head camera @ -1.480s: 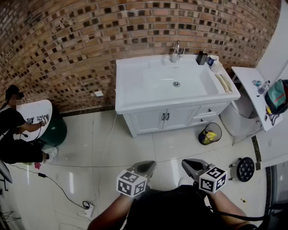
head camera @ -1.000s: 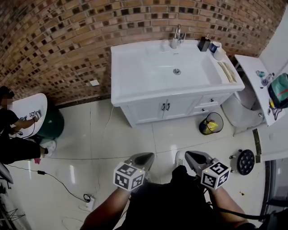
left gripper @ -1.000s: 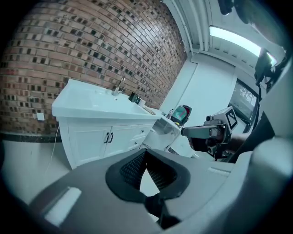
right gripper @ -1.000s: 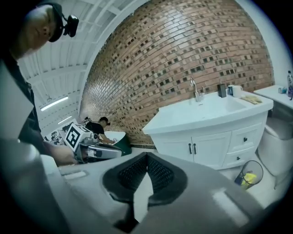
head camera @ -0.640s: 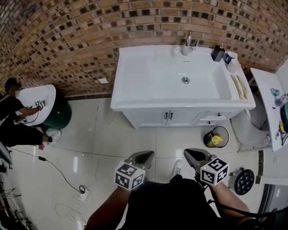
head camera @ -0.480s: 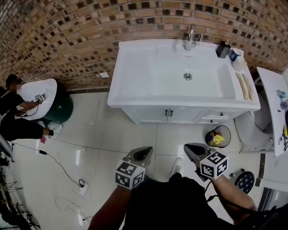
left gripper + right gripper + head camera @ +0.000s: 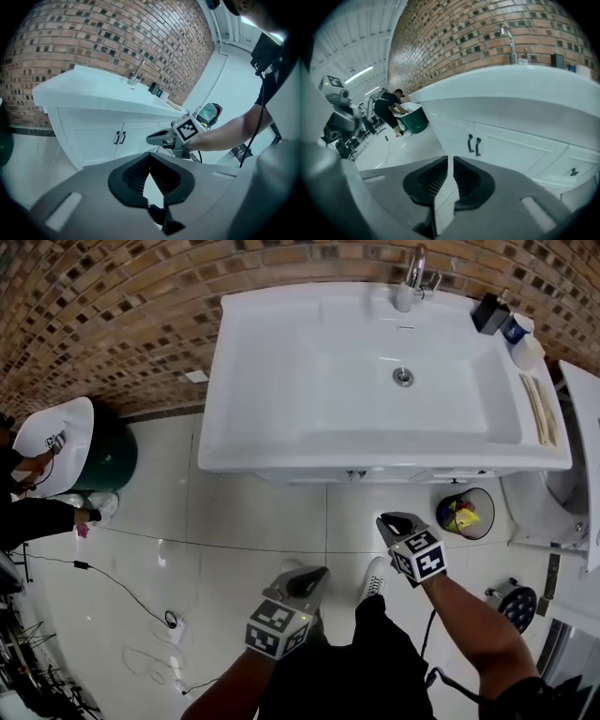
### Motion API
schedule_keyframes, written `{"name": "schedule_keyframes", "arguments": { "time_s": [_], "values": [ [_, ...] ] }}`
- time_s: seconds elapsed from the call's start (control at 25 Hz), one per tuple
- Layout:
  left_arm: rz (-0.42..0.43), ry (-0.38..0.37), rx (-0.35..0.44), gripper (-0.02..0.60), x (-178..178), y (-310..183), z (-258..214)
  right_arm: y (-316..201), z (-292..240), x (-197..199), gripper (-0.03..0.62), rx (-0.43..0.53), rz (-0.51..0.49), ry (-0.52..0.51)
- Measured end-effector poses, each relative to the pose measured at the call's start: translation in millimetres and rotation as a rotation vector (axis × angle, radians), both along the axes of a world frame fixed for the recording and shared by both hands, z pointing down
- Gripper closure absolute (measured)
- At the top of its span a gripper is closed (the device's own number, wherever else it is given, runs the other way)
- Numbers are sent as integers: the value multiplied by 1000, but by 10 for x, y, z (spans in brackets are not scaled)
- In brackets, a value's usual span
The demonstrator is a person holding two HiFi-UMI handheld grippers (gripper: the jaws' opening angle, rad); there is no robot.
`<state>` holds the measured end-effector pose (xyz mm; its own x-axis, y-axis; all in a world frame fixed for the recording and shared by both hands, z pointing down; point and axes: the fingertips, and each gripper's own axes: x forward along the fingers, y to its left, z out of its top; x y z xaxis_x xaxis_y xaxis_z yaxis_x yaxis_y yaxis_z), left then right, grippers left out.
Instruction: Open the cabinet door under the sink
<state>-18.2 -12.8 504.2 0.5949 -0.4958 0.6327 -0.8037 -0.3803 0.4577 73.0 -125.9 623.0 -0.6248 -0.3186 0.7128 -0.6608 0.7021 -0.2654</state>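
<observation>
Door shut under sink. R tool clenched, empty, aimed at handles (not touching yet). L tool clenched, empty. Next: open R, grip one handle squarely, pull straight out.

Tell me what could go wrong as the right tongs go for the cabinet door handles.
The two door handles sit side by side, so the right tongs, jaws together, may catch the wrong one or both. In the head view the sink top overhangs and almost hides the doors, so aiming may be off.
</observation>
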Motion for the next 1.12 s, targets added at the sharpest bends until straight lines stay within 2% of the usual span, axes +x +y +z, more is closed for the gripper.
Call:
{"name": "schedule_keyframes", "arguments": {
  "time_s": [0.12, 0.2, 0.32, 0.64, 0.92, 1.12],
  "values": [
    [5, 11, -35, 570, -121, 26, 181, -419, 495, -108, 566, 8, 97, 46],
    [12, -9, -50, 571, -242, 71, 309, -686, 751, -173, 562, 10, 144, 66],
    [19, -24, -78, 571, -388, 146, 448, -931, 1062, -185, 513, -27, 217, 91],
    [23, 1, -111, 571, -673, 232, 537, -1234, 1360, -313, 514, -27, 294, 167],
    [37, 7, -146, 571, -728, 280, 618, -1263, 1428, -382, 554, 6, 277, 242],
    [54, 6, -151, 571, -682, 313, 617, -1050, 1430, -385, 560, -2, 215, 254]
  ]
}}
